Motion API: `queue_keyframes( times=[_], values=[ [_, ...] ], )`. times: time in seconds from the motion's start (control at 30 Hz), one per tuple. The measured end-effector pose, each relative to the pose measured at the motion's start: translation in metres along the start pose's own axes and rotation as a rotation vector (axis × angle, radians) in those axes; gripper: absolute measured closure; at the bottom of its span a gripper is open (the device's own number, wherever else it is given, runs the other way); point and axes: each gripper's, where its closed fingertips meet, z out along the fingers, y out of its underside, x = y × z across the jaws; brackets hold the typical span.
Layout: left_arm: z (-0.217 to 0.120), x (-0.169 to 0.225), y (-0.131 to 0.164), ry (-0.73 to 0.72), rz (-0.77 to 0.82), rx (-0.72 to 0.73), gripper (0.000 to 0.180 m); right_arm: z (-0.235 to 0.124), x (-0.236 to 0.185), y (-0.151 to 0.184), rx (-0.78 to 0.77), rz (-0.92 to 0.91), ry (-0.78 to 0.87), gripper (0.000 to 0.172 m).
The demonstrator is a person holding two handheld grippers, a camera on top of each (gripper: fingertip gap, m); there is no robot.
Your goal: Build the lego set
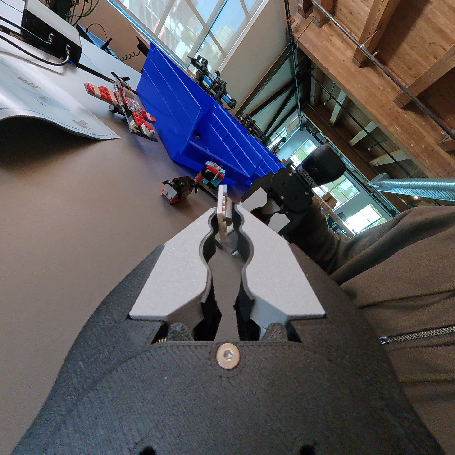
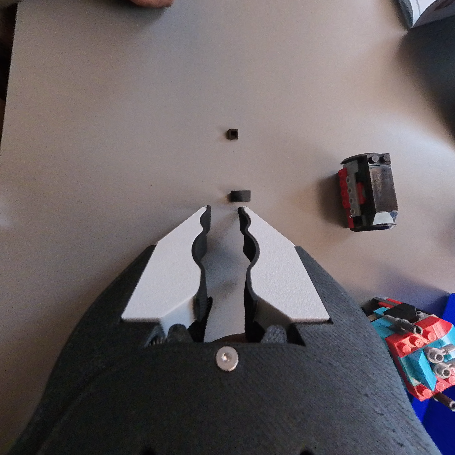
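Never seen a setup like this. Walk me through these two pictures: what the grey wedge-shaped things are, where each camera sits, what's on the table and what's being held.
The grey wedges are two-finger grippers, one held in each hand, each with a camera looking along its fingers. In the left view, the left gripper is clamped on a light grey studded toy-brick plate; the right gripper shows beyond it. In the right view, the right gripper is open, holding nothing, just short of a small black piece on the grey table. A tinier black piece, brick models and a blue bin lie around.
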Motion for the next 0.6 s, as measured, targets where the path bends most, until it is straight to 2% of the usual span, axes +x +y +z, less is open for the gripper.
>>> queue_keyframes(
  times=[0.6],
  values=[
    [0.001,0.004,0.004,0.018,0.001,-0.018,0.171,0.007,0.012,-0.011,0.057,0.014,0.061,0.145]
  ],
)
